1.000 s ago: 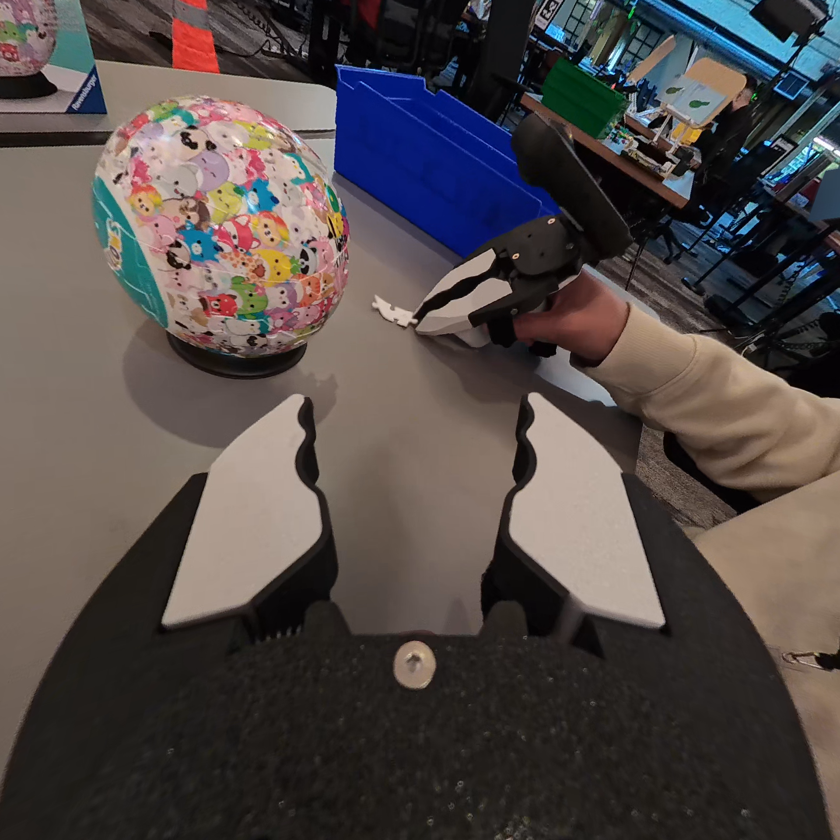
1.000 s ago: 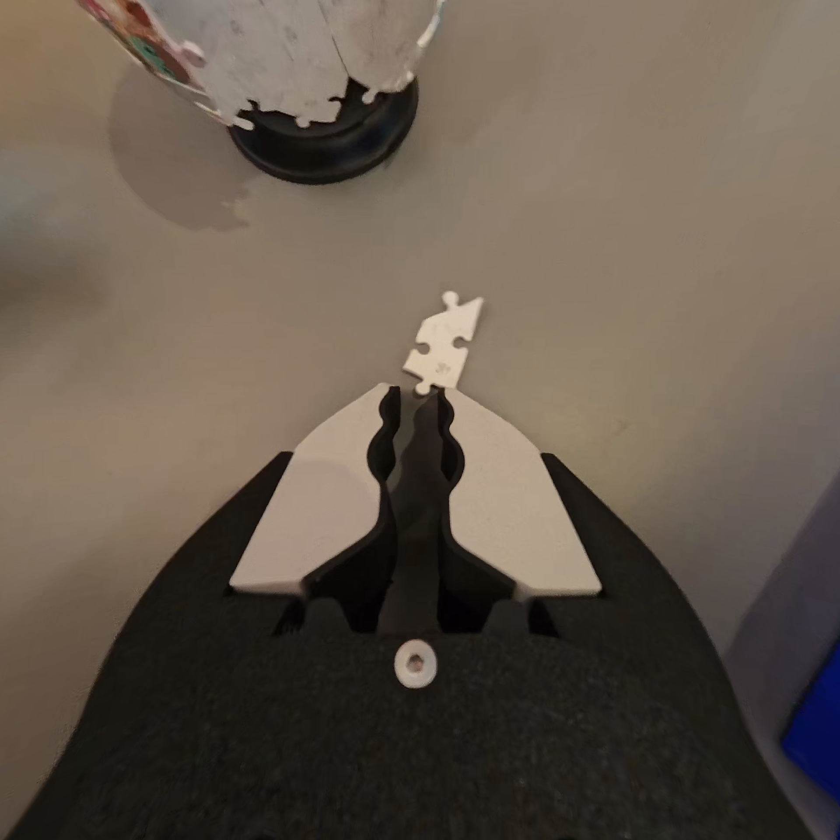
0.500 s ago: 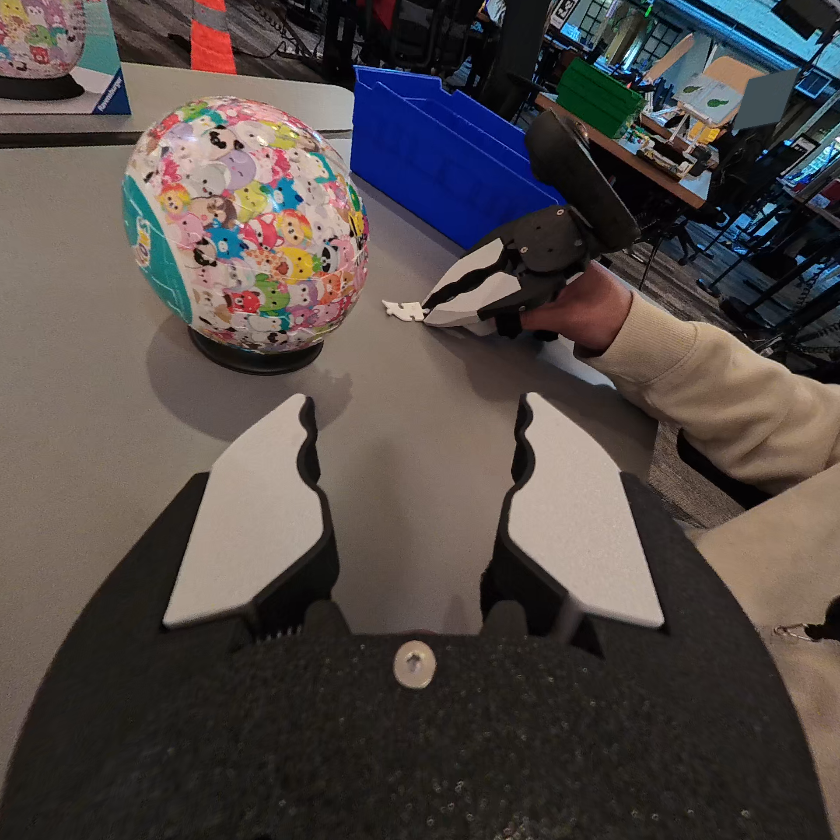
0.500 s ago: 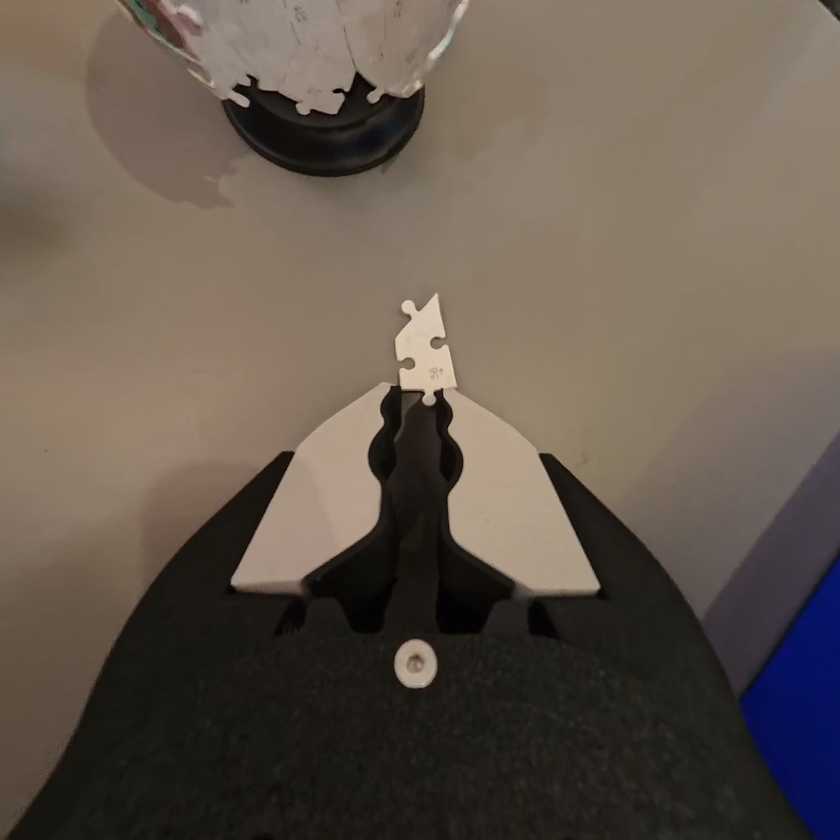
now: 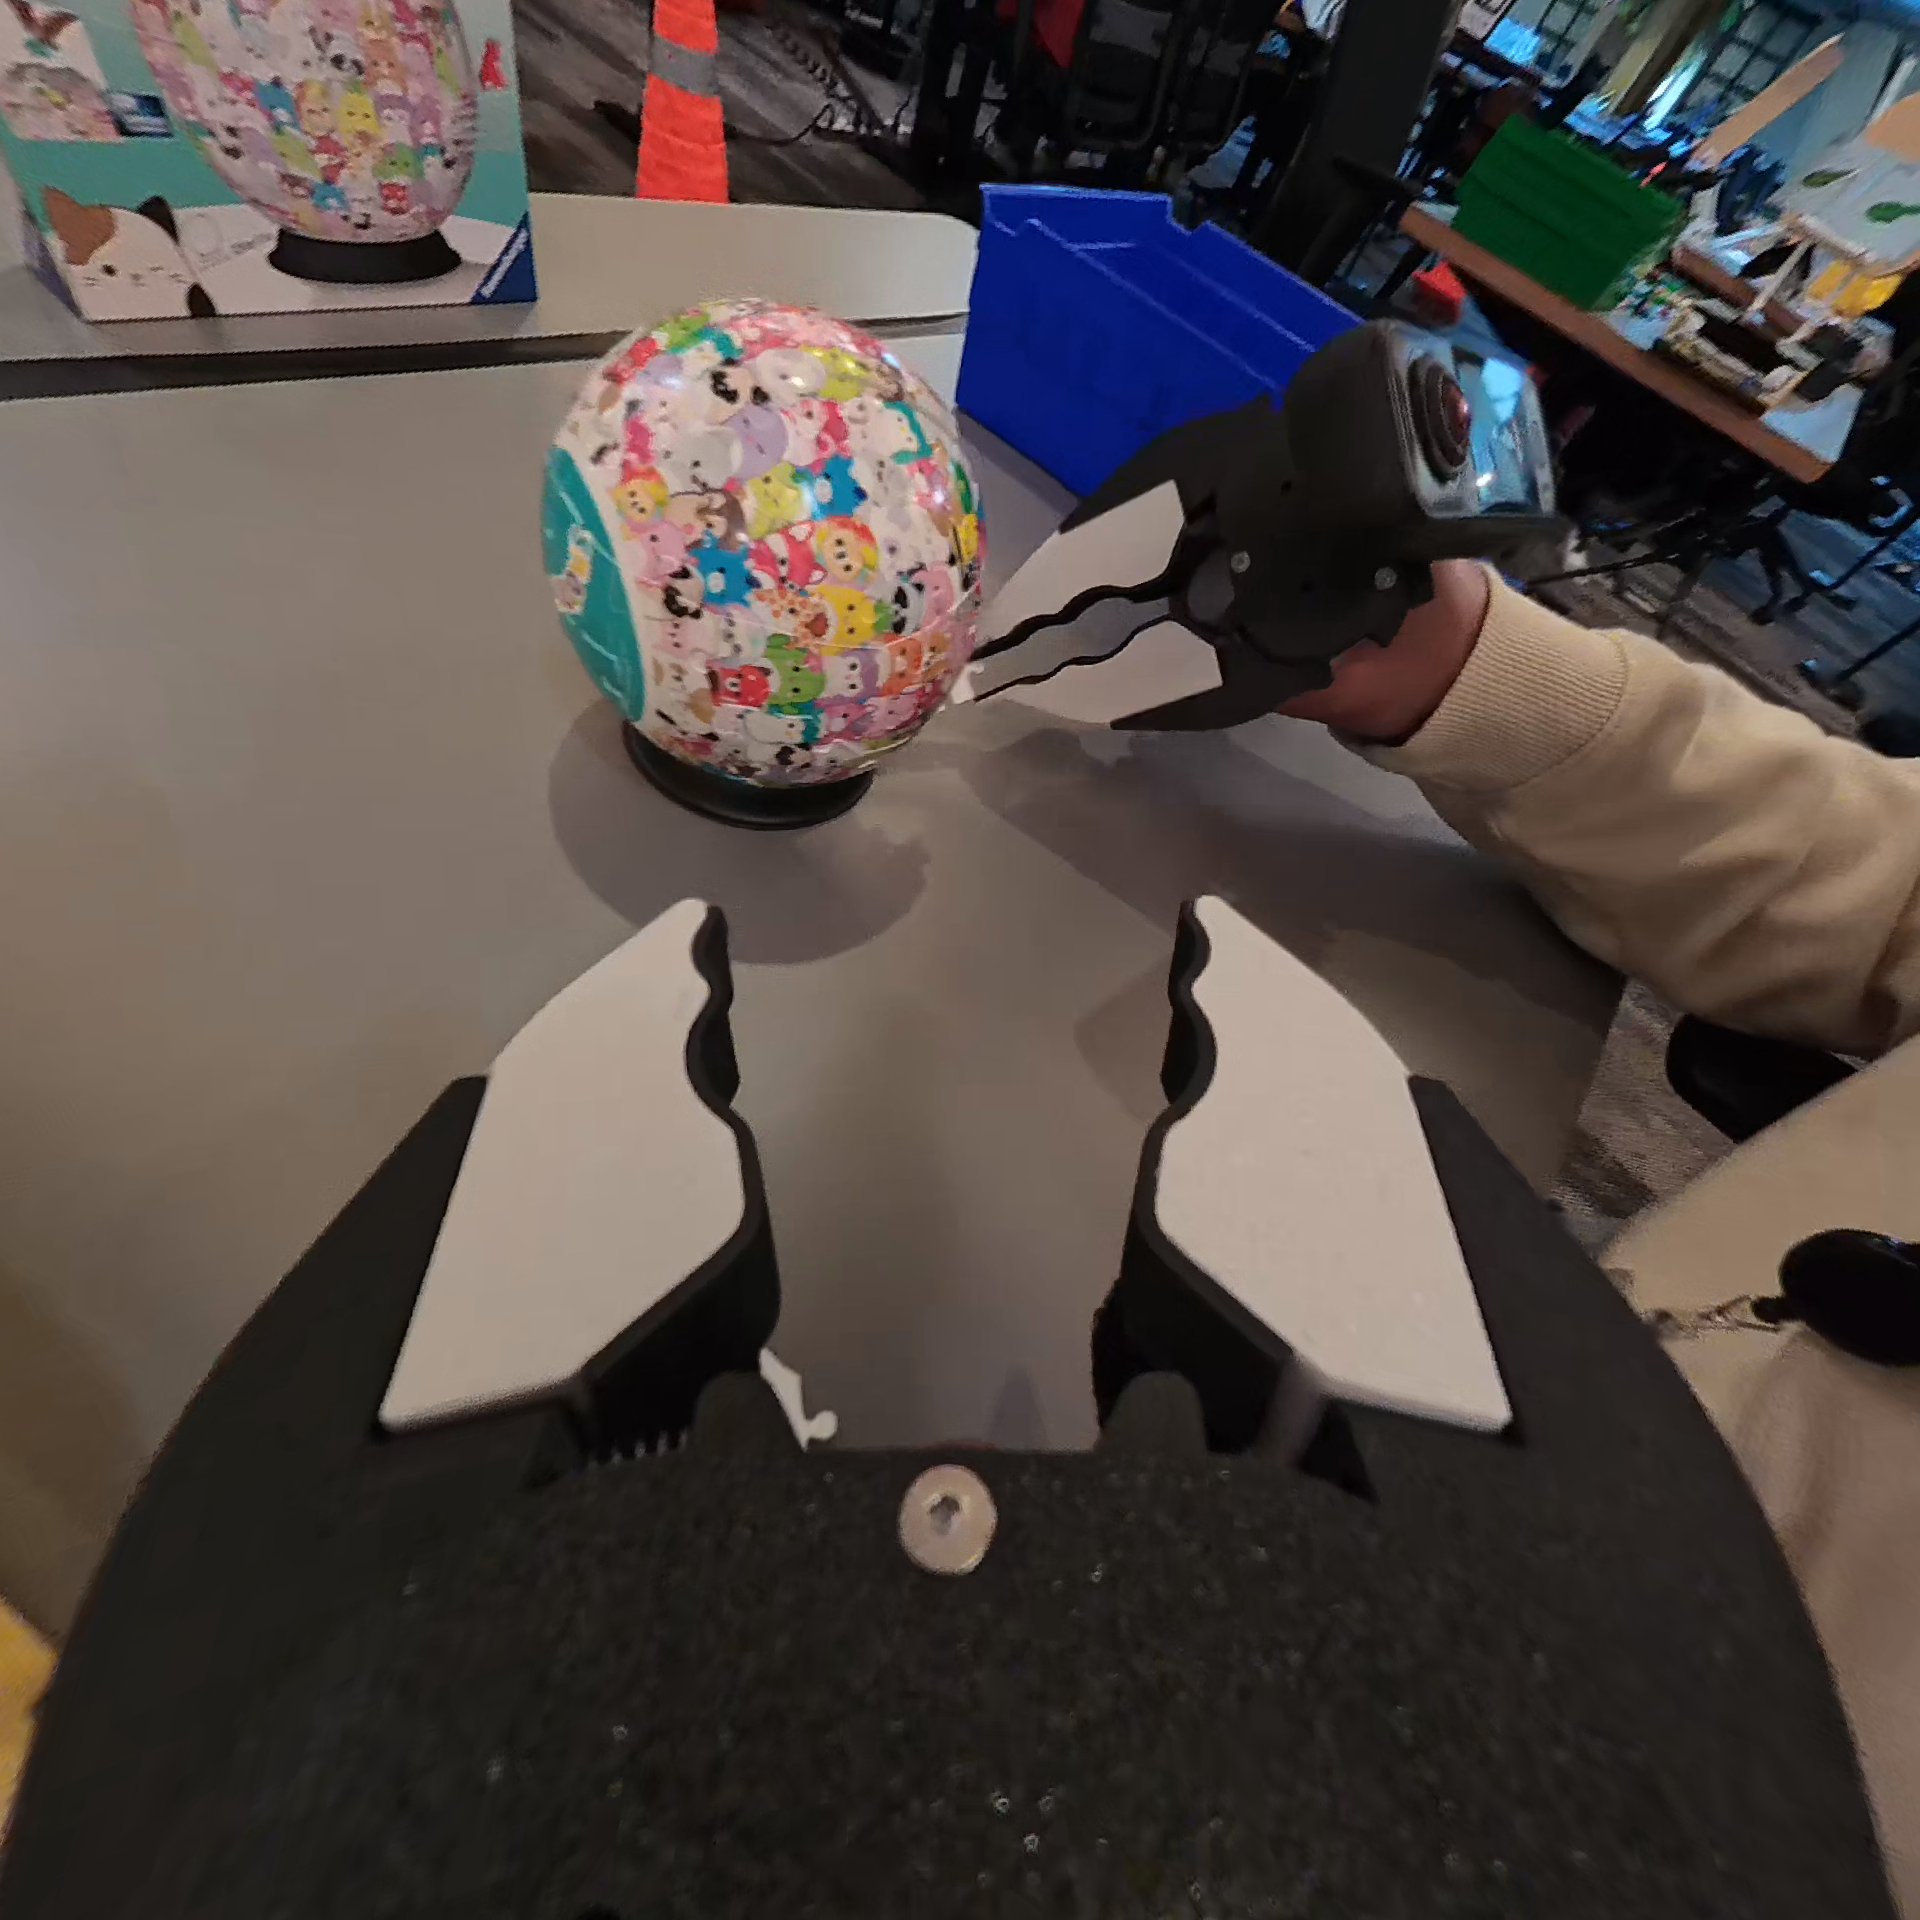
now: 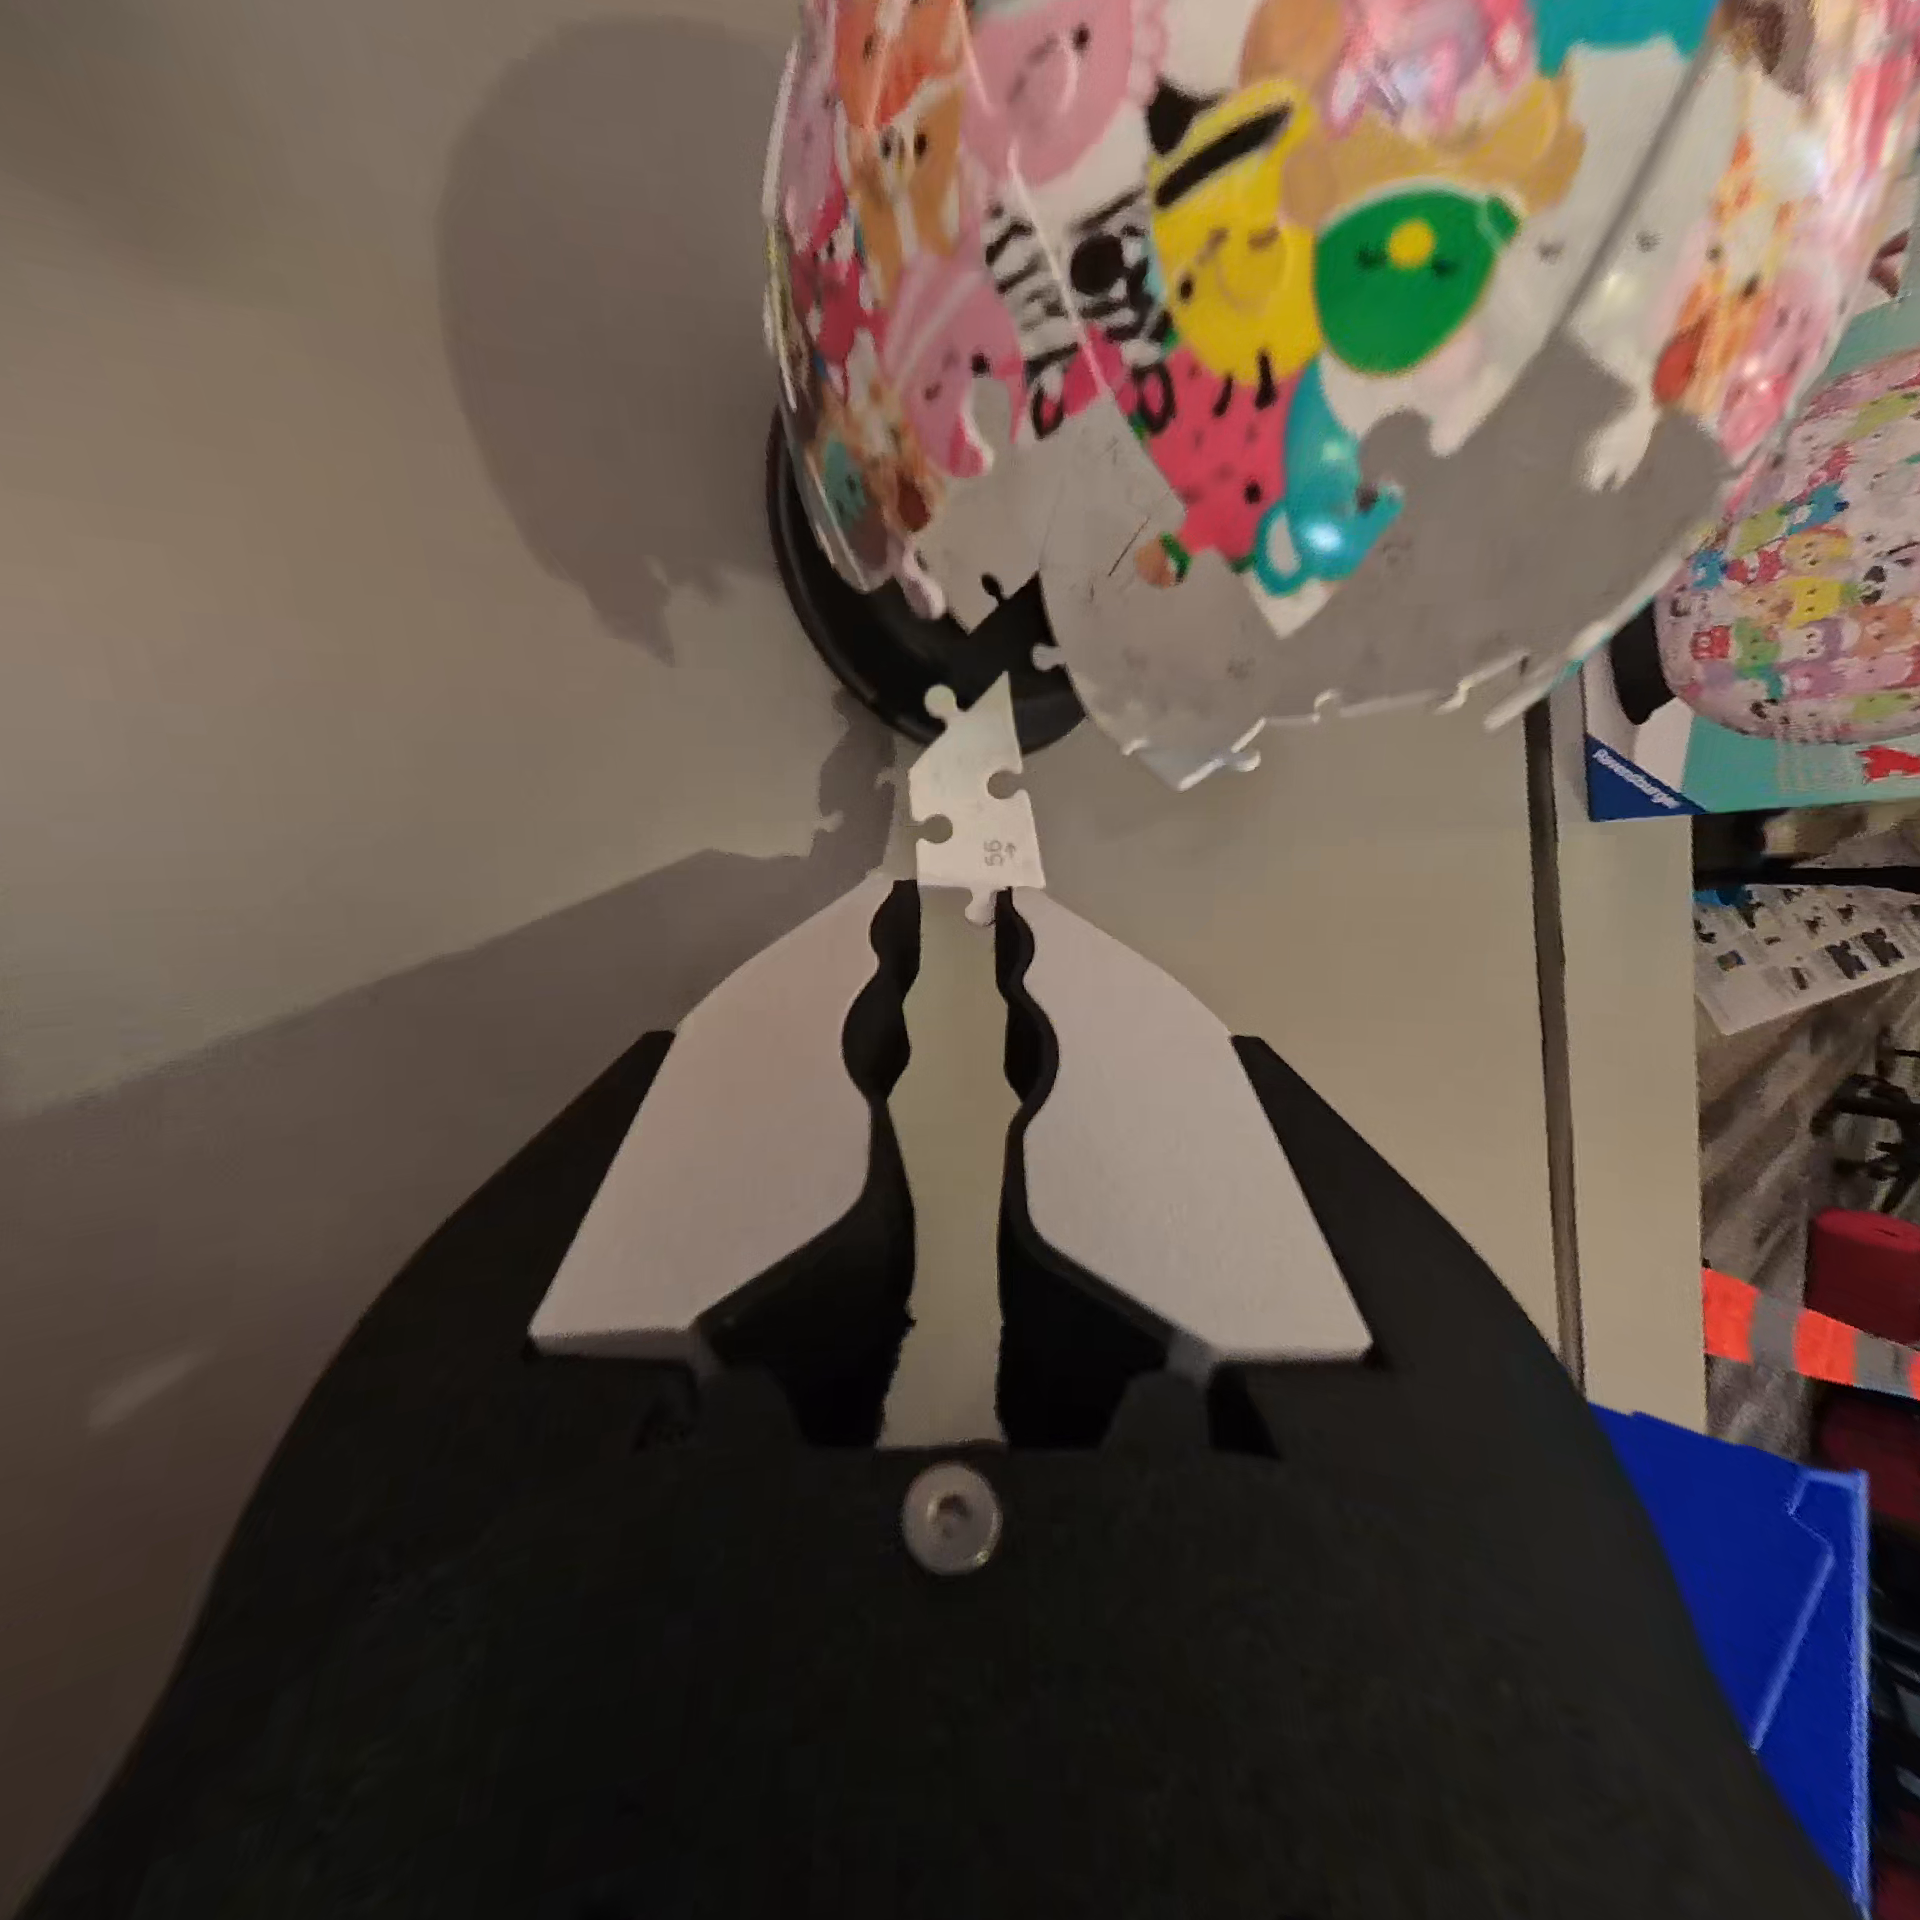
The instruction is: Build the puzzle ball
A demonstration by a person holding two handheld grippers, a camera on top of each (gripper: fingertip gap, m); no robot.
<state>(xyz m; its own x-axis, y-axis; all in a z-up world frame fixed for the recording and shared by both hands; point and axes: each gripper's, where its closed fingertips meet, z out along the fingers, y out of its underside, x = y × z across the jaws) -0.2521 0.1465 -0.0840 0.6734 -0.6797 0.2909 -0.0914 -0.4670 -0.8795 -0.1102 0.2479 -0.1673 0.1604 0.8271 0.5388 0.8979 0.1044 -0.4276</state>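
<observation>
Your right gripper (image 6: 958, 902) has its fingers nearly together, pinching the bottom tab of a white puzzle piece (image 6: 971, 805). Its plain back faces the right wrist camera, and its pointed end aims up towards the puzzle ball (image 6: 1247, 312). That tip is just below the ball's jagged, unfinished lower edge, where the pale inner side of the shell shows; whether piece and ball touch cannot be told. In the left wrist view, your right gripper (image 5: 977, 675) reaches in from the right, level with the lower part of the ball (image 5: 764, 551), with your hand (image 5: 1382, 665) and a cream sleeve (image 5: 1662, 810) behind it.

Your left gripper (image 5: 951, 935) is wide open and holds nothing. It hangs above the grey table (image 5: 260, 727), well short of the ball. A second white piece (image 5: 795, 1403) lies on the table near the base of its left finger.

The ball, covered in bright cartoon animals, sits upright on a black ring stand (image 5: 748, 795) near the table's middle. A blue bin (image 5: 1132, 322) stands behind it to the right, and the puzzle box (image 5: 260, 156) stands on the far table to the left.
</observation>
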